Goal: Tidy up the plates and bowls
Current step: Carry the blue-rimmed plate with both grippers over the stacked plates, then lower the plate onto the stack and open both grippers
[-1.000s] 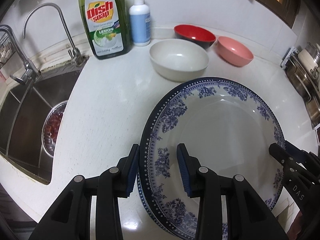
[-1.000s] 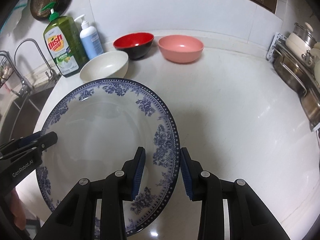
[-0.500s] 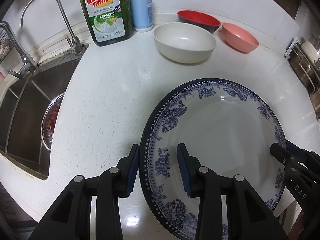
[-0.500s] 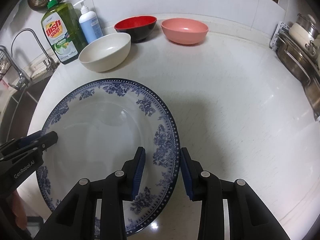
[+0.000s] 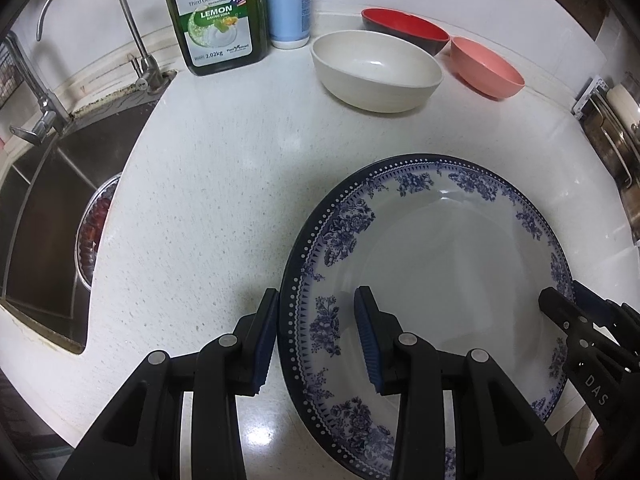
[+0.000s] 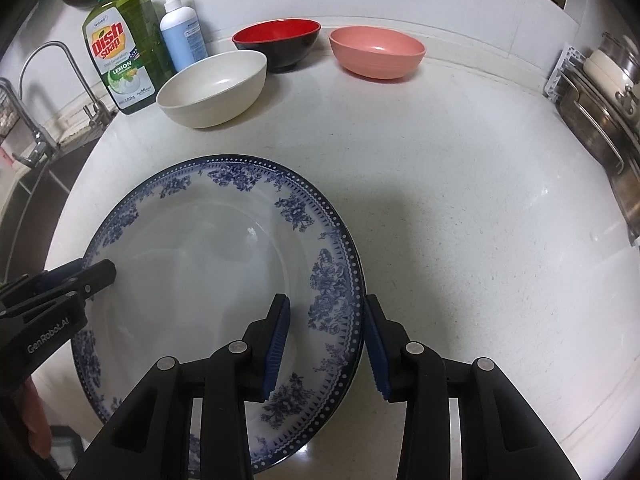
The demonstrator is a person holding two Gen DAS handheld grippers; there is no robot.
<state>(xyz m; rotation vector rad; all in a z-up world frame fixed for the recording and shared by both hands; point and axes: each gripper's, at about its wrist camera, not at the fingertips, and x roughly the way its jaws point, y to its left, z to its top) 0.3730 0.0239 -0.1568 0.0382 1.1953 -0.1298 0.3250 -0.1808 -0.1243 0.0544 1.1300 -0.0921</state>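
A large blue-and-white floral plate [image 5: 448, 264] [image 6: 192, 272] is held over the white counter. My left gripper [image 5: 316, 336] is shut on its left rim, one finger under and one over. My right gripper [image 6: 326, 344] is shut on its right rim the same way. Each gripper shows in the other's view, the right one [image 5: 560, 308] and the left one [image 6: 96, 274]. A cream bowl [image 5: 376, 70] [image 6: 212, 88], a red-and-black bowl [image 5: 404, 32] [image 6: 278, 42] and a pink bowl [image 5: 486, 66] [image 6: 376, 56] stand at the back.
A green dish soap bottle [image 5: 214, 12] [image 6: 120, 48] and a blue-white pump bottle [image 5: 288, 0] [image 6: 182, 28] stand by the back wall. The sink [image 5: 40, 208] with taps [image 5: 44, 92] is at the left. A rack with pots [image 6: 600, 100] is at the right.
Both grippers have carried the plate forward toward the bowls and bottles at the back. The grip on both rims is unchanged.
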